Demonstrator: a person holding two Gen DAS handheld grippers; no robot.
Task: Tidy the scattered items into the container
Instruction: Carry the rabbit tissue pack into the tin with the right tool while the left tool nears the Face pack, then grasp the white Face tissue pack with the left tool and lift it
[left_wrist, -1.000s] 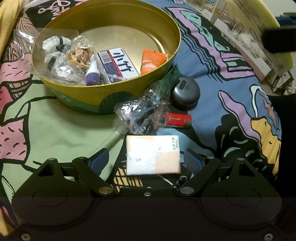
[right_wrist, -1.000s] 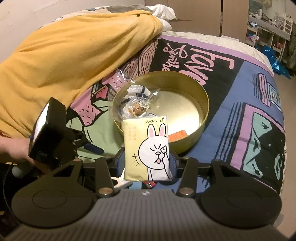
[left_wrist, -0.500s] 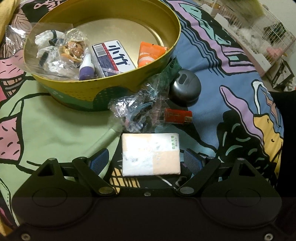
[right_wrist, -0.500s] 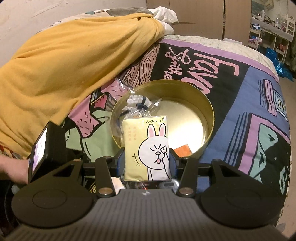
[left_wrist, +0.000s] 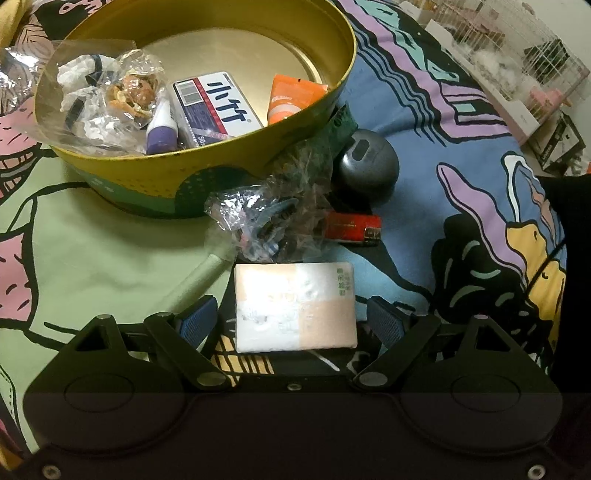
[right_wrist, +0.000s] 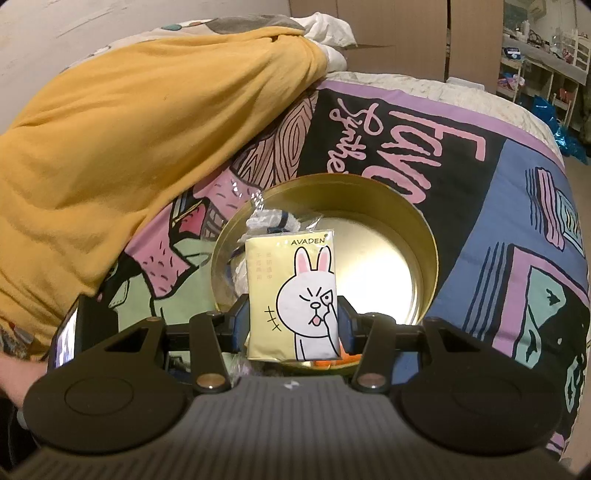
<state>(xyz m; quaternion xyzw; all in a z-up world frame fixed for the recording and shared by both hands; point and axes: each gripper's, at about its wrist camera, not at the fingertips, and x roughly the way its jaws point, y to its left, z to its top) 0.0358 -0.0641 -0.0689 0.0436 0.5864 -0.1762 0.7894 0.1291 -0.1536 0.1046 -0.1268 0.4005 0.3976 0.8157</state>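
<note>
Item: yellow rabbit-print tissue pack, pinched at its two long edges by the right gripper, long axis upright, print facing the camera, hanging over the gold tin's near rim. Likely light, soft, crushable; edge grip suits. Left gripper spread wide, straddling without touching a white-and-peach tissue pack lying flat, long axis across the jaws.

Dim warm light; fisheye-bent edges; perhaps slight blur
</note>
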